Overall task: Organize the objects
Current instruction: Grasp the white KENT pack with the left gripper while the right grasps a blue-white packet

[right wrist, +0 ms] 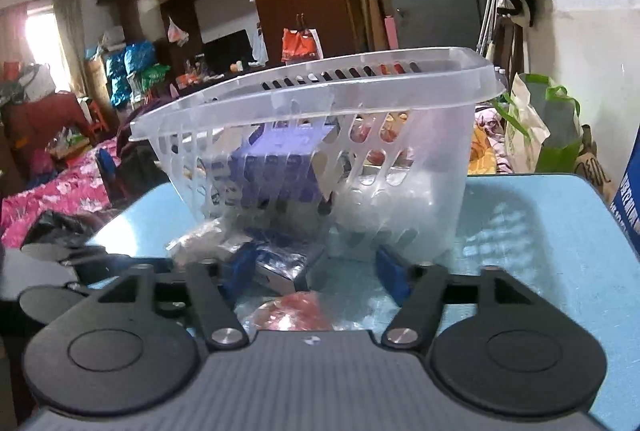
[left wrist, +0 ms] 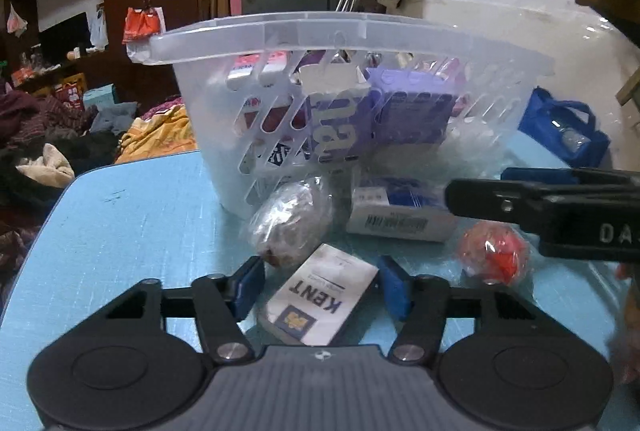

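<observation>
Tilting down at the blue table [left wrist: 120,223], the left gripper [left wrist: 320,287] straddles the Kent pack [left wrist: 320,301] just before the clear basket [left wrist: 344,43], pads not visibly pressing it. The right gripper [right wrist: 316,277] (also angled down) gapes over a red wrapped ball [right wrist: 296,315], nearer than the basket.

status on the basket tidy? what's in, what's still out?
Done: purple boxes already sit in the clear basket. In hand: left tongs straddle the KENT pack on the table; pads don't visibly press it. Left: wrapped brown item, barcode box, red wrapped ball, which lies below the open right tongs.
</observation>
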Tool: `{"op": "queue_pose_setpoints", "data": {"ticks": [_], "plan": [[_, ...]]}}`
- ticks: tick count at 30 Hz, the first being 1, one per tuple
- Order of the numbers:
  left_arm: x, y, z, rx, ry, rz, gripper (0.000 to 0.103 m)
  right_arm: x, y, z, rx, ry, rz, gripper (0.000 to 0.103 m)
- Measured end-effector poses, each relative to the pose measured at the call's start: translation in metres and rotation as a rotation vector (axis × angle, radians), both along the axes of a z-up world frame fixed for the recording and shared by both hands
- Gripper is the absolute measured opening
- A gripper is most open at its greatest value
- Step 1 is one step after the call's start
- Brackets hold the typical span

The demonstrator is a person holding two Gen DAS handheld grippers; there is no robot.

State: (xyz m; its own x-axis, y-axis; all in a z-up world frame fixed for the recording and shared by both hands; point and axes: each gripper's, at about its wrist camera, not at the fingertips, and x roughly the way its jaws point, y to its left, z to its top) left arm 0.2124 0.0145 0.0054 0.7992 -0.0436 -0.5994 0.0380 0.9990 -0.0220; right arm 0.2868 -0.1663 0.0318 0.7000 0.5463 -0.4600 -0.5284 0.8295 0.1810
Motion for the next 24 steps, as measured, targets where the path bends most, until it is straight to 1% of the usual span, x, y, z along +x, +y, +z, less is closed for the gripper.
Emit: {"op": "queue_pose_setpoints", "data": {"ticks": [2, 3, 4, 5, 6, 10, 11, 13, 14, 15, 18, 19, 20, 21, 23, 24], "plan": [[-0.009, 0.007, 0.0, -0.011, -0.006, -0.006, 0.054, 0.0, 0.006, 0.0, -0.008, -0.002, -0.001, 0.081], [-0.013, 0.011, 0.001, -0.015, -0.008, -0.006, 0.051, 0.0, 0.012, 0.0, -0.018, -0.002, 0.0, 0.084], [-0.017, 0.016, 0.001, -0.016, -0.009, -0.002, 0.049, -0.001, 0.018, -0.001, -0.029, -0.001, 0.002, 0.09], [-0.021, 0.021, 0.001, -0.015, -0.01, 0.006, 0.046, -0.001, 0.025, -0.001, -0.042, 0.0, 0.002, 0.093], [-0.023, 0.027, 0.002, -0.019, -0.01, 0.013, 0.045, 0.001, 0.033, -0.001, -0.054, 0.002, 0.002, 0.094], [-0.024, 0.042, 0.003, -0.03, -0.008, 0.005, 0.046, 0.008, 0.06, -0.003, -0.117, 0.022, 0.017, 0.094], [-0.024, 0.043, 0.003, -0.028, -0.008, -0.004, 0.046, 0.01, 0.065, -0.005, -0.147, 0.031, 0.018, 0.094], [-0.023, 0.042, 0.003, -0.023, -0.004, -0.022, 0.055, 0.012, 0.073, -0.009, -0.201, 0.035, 0.032, 0.091], [-0.025, 0.043, 0.004, -0.023, -0.003, -0.032, 0.064, 0.013, 0.074, -0.01, -0.213, 0.039, 0.03, 0.091], [-0.028, 0.044, 0.003, -0.019, -0.001, -0.041, 0.069, 0.014, 0.074, -0.011, -0.216, 0.045, 0.03, 0.089], [-0.04, 0.046, 0.002, -0.002, -0.012, -0.028, 0.069, 0.015, 0.07, -0.014, -0.211, 0.062, 0.035, 0.081], [-0.042, 0.046, 0.002, 0.0, -0.012, -0.029, 0.069, 0.016, 0.07, -0.015, -0.212, 0.065, 0.035, 0.076], [-0.042, 0.046, 0.002, 0.005, -0.005, -0.035, 0.069, 0.015, 0.069, -0.016, -0.212, 0.062, 0.035, 0.076], [-0.041, 0.046, 0.001, 0.015, 0.001, -0.044, 0.06, 0.014, 0.068, -0.015, -0.213, 0.055, 0.036, 0.075], [-0.043, 0.044, 0.002, 0.021, -0.011, -0.053, 0.045, 0.007, 0.066, -0.012, -0.207, 0.029, 0.038, 0.071], [-0.045, 0.044, 0.003, 0.026, -0.021, -0.049, 0.043, 0.002, 0.062, -0.009, -0.195, 0.013, 0.036, 0.068]]}}
